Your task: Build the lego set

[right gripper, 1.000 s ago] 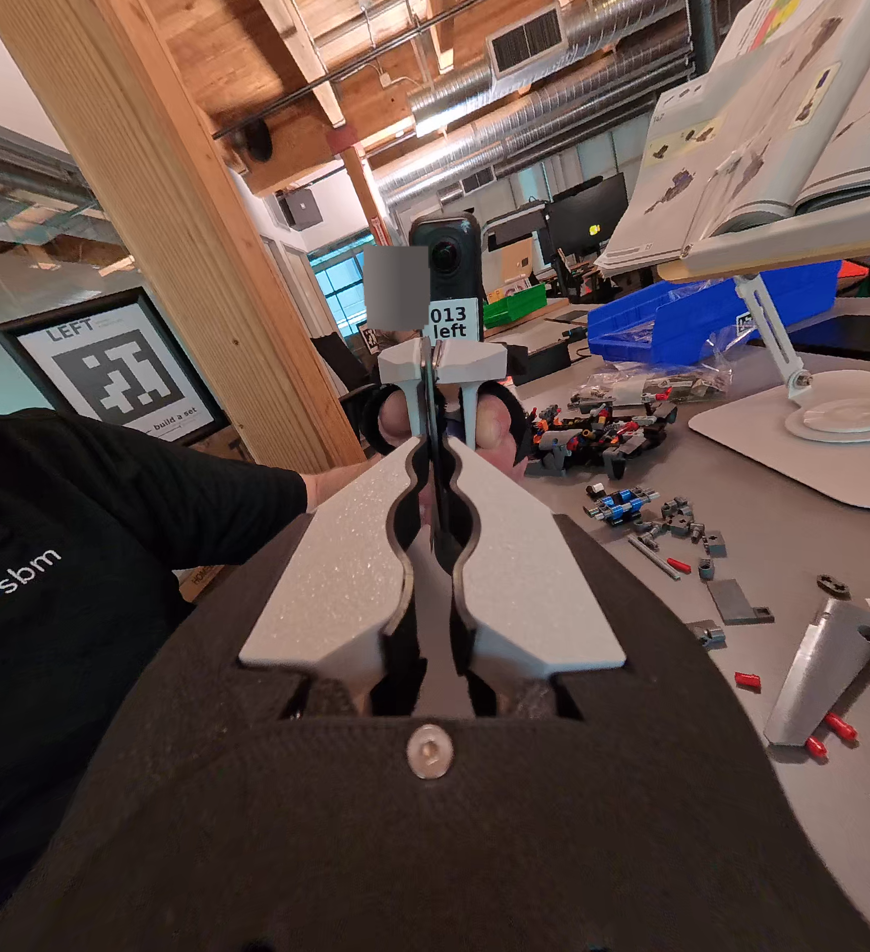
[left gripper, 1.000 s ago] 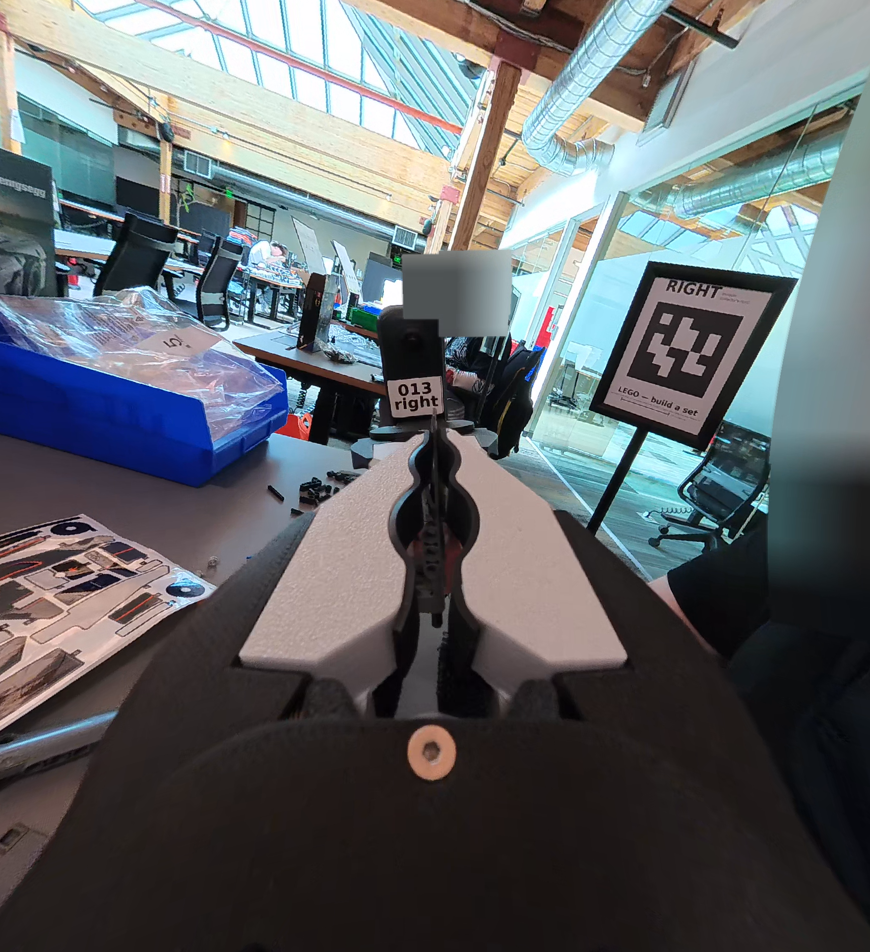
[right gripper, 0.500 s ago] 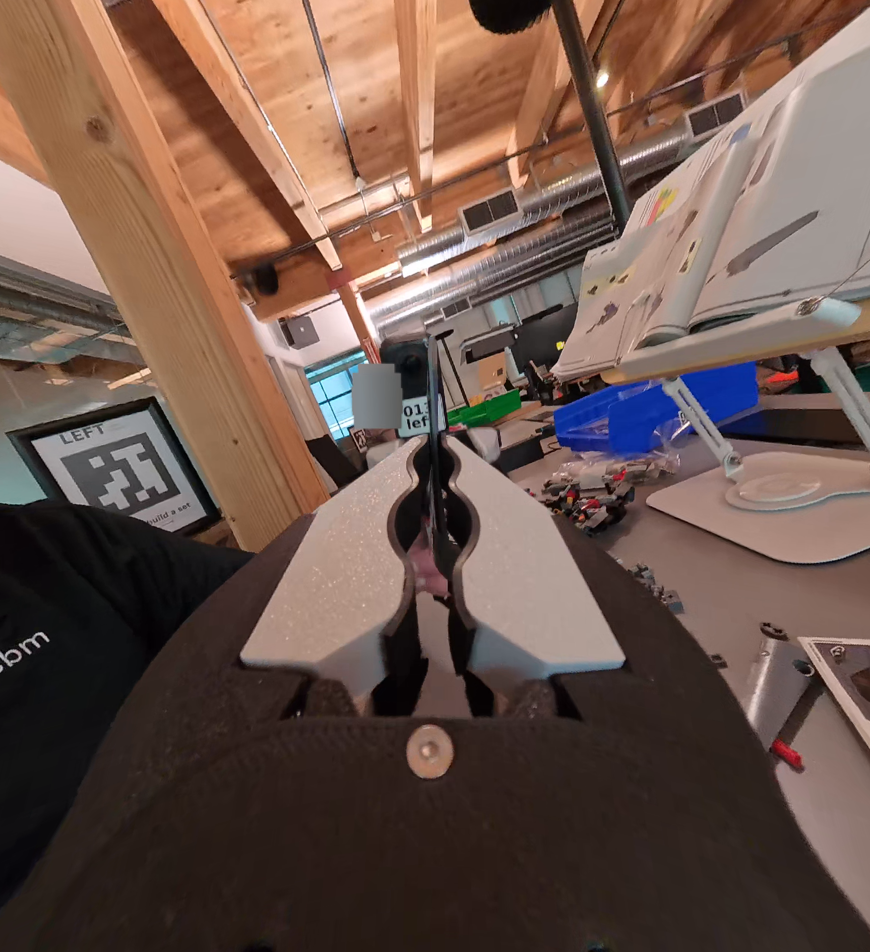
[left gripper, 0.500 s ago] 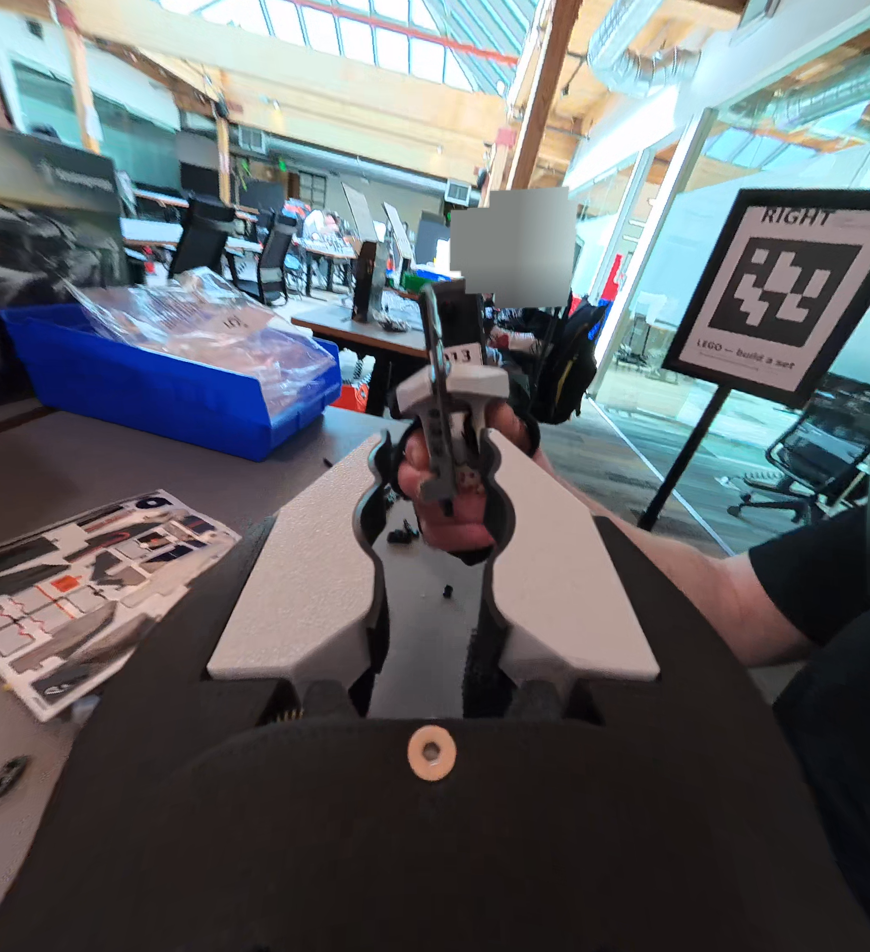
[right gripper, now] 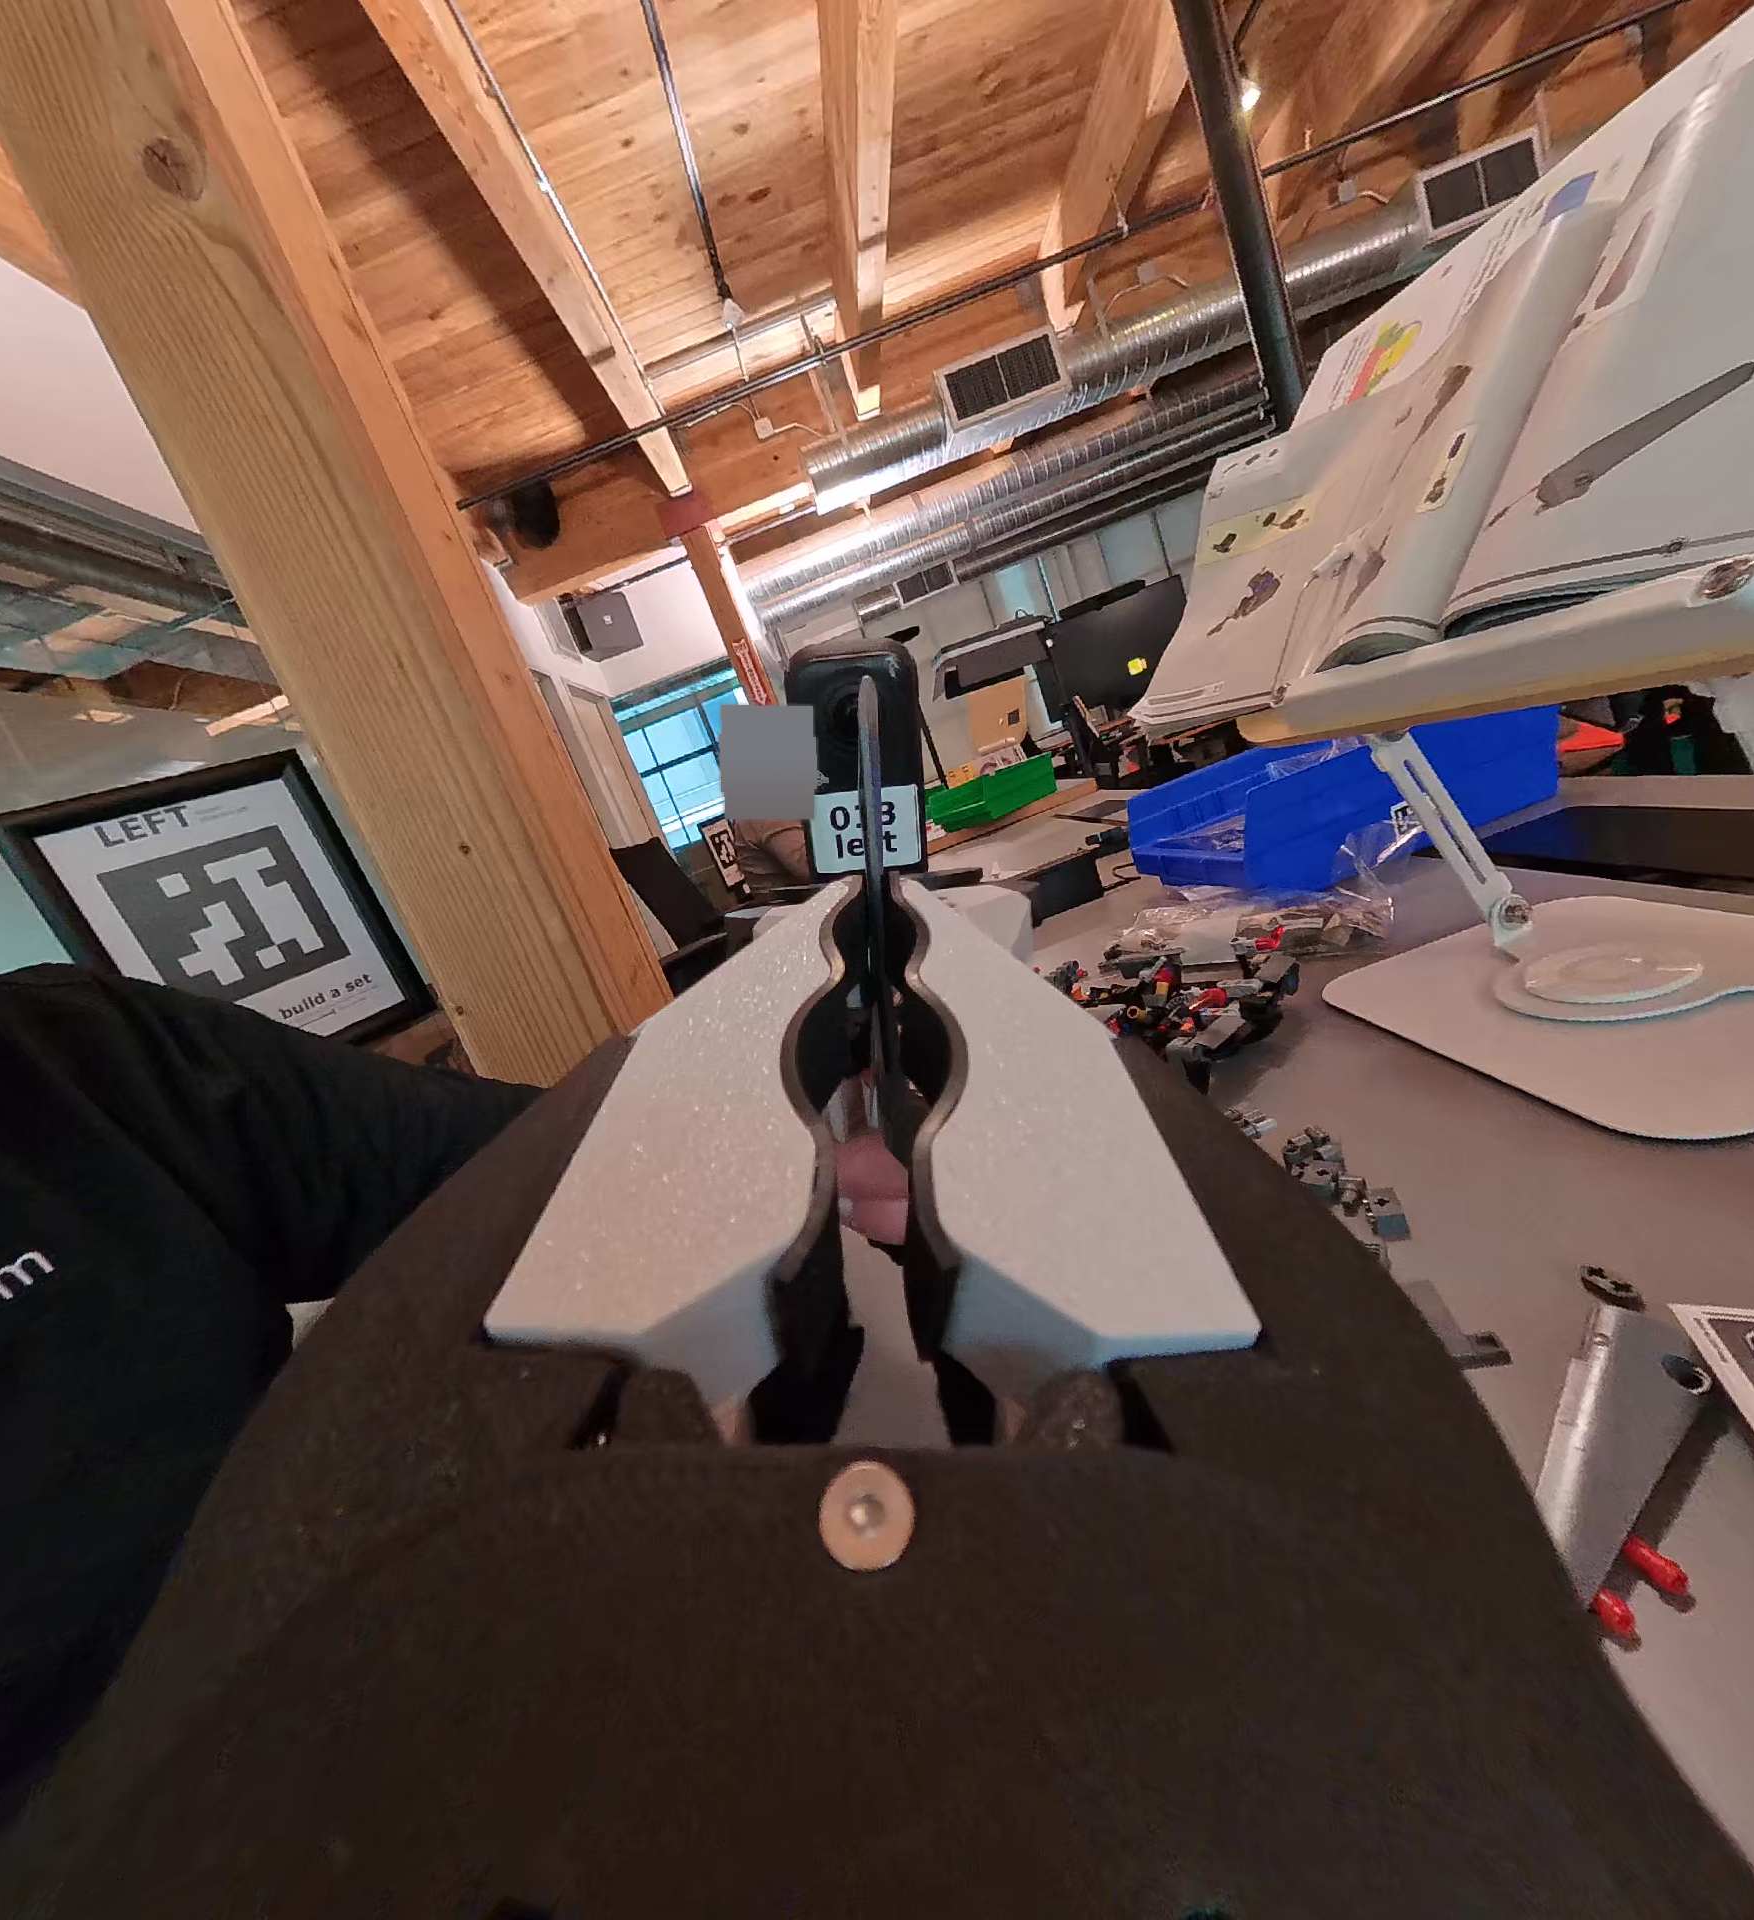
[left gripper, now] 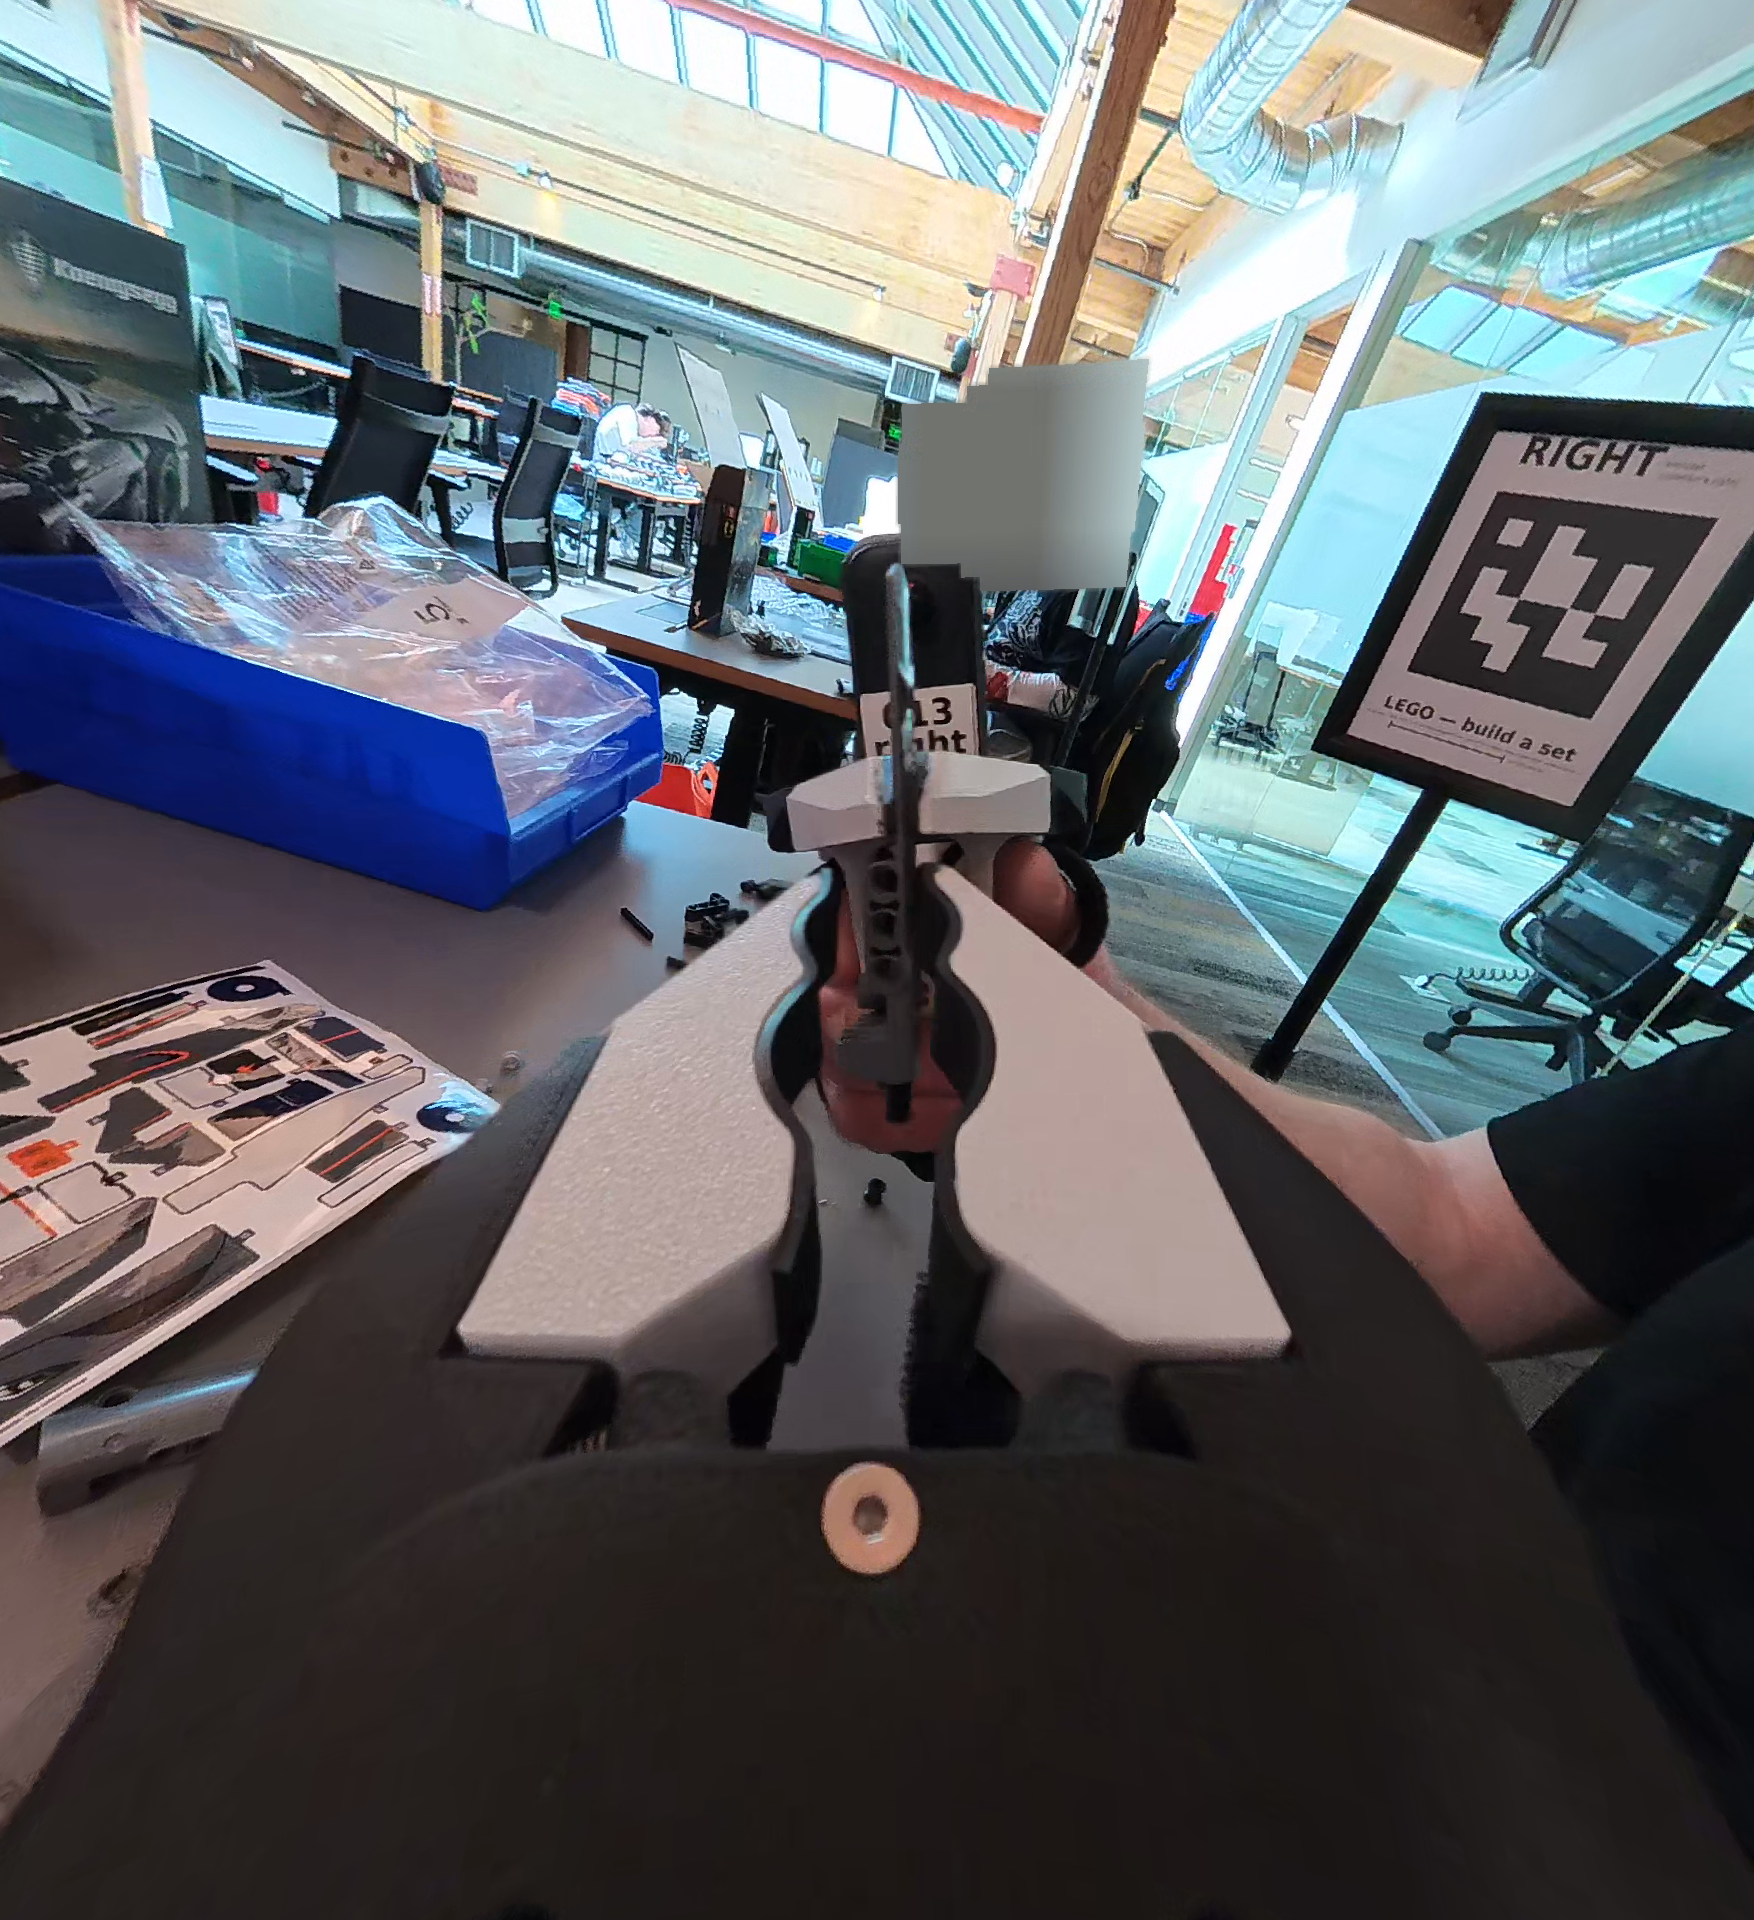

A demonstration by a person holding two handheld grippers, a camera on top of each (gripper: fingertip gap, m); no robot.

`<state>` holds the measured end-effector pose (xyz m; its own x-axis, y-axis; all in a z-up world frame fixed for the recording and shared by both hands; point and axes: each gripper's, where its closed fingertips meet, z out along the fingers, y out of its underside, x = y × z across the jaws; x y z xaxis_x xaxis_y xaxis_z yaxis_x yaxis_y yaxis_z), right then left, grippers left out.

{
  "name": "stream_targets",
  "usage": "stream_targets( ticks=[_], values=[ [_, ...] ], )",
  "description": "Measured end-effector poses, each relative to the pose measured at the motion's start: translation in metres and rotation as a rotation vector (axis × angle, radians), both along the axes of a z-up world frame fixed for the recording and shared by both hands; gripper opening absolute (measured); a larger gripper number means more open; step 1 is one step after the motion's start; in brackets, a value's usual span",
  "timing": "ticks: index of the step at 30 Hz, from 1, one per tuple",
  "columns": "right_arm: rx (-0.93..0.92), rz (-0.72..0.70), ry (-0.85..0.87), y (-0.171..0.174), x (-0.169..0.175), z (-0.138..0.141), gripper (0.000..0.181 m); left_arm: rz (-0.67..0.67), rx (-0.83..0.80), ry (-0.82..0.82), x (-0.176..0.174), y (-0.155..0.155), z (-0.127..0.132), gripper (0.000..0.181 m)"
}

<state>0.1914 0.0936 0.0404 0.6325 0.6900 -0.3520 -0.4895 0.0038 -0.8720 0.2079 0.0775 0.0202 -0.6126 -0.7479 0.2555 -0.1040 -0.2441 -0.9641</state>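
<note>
1. Lego piece: thin, dark grey with a row of holes and a black edge, held upright and clear of the table, right of the sticker sheet and higher than it.
2. Pinched at its far end by the right gripper, whose white fingers are closed tight on it; seen edge-on as a narrow black blade in the right wrist view.
3. Near end standing in the gap between the fingertips of the left gripper, which faces the right one head-on.
4. Left gripper parted a little, a narrow gap; cannot tell whether either pad touches the piece.
5. One small black pin on the table below that gap, right of the sticker sheet.
6. Loose black bits beyond the sticker sheet, toward the blue bin.
7. Grey panel part touching the sticker sheet's near edge, two red pins just beside it.
8. Part-built model well beyond the sticker sheet, near the stand holding the open instruction book.
</note>
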Motion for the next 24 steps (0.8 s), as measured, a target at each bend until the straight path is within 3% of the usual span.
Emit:
stream_targets(
  ticks=[24],
  values=[
    [-0.002, -0.029, 0.065, -0.002, 0.008, 0.015, 0.0, -0.044, 0.074, 0.008, -0.004, -0.005, -0.004, 0.006]
  ],
)
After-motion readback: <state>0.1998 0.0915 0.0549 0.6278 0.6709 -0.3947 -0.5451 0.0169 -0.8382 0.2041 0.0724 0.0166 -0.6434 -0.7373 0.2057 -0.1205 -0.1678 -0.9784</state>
